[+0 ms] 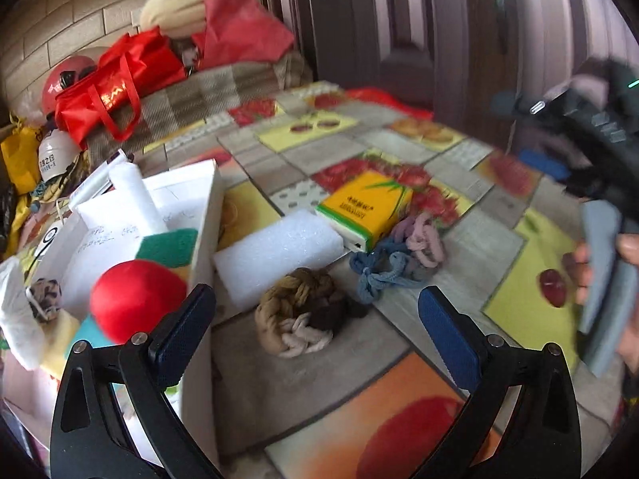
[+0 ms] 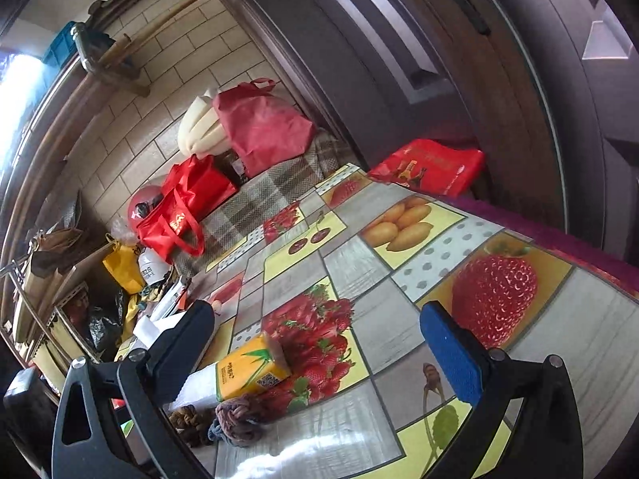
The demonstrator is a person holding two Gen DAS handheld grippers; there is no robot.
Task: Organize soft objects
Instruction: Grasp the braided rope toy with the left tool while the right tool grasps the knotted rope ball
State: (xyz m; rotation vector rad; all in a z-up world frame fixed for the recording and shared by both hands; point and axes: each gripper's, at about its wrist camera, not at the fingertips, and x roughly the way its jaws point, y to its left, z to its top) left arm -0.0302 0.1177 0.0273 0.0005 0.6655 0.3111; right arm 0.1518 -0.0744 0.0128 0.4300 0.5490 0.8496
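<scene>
My left gripper (image 1: 317,333) is open and empty, low over the table. Between and just beyond its fingers lies a brown, tan and white braided cloth ring (image 1: 303,315). A blue, grey and pink braided ring (image 1: 399,259) lies behind it to the right, next to a yellow tissue pack (image 1: 365,207) and a white foam block (image 1: 279,251). On the left stands a white box (image 1: 207,215) holding a red ball (image 1: 135,303) and a green sponge (image 1: 167,245). My right gripper (image 2: 319,349) is open, empty and tilted above the table. Below it are the tissue pack (image 2: 251,371) and the rings (image 2: 239,415).
A fruit-print cloth (image 2: 399,279) covers the table. Red bags (image 1: 112,84), a red helmet (image 1: 64,76) and a cream cushion (image 1: 175,4) pile up at the far left against a brick wall. A dark door (image 1: 399,20) stands behind. A hand grips the right tool's grey handle (image 1: 603,271).
</scene>
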